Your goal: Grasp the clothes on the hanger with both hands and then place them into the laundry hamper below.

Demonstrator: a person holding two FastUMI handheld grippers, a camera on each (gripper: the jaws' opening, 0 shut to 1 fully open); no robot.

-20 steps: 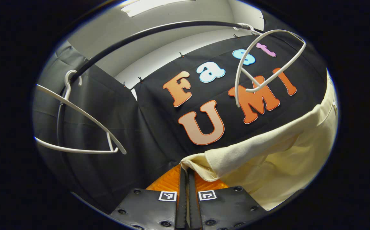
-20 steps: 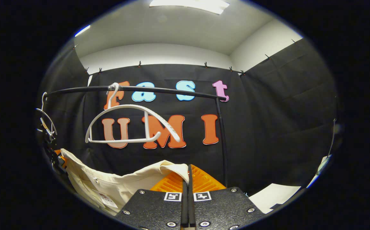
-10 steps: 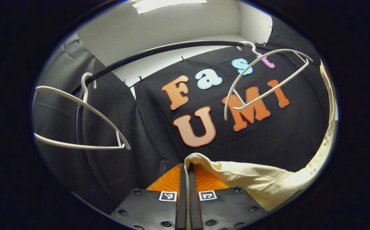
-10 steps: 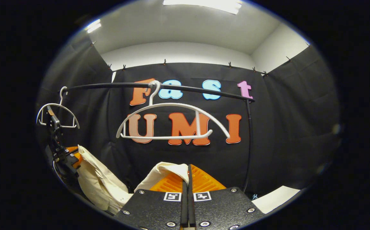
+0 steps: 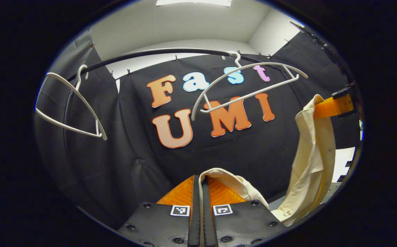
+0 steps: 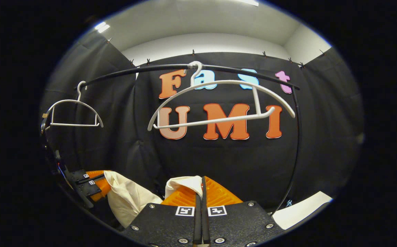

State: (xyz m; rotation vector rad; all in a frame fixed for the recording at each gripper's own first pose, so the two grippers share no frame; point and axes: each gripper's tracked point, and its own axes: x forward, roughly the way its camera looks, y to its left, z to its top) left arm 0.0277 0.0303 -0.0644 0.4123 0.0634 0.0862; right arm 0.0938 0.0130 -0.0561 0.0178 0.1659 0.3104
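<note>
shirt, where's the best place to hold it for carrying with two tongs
By its two top corners, as now: the left tongs pinch one cloth edge and the right tongs the other, each coming from its own side. The shirt hangs limp between them, so it stays spread.

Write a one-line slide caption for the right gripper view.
Right hand-held gripper shut on cream garment, pulled clear of the bare white hanger on the black rail.

Two hangers hang on the rail, garment below.
</note>
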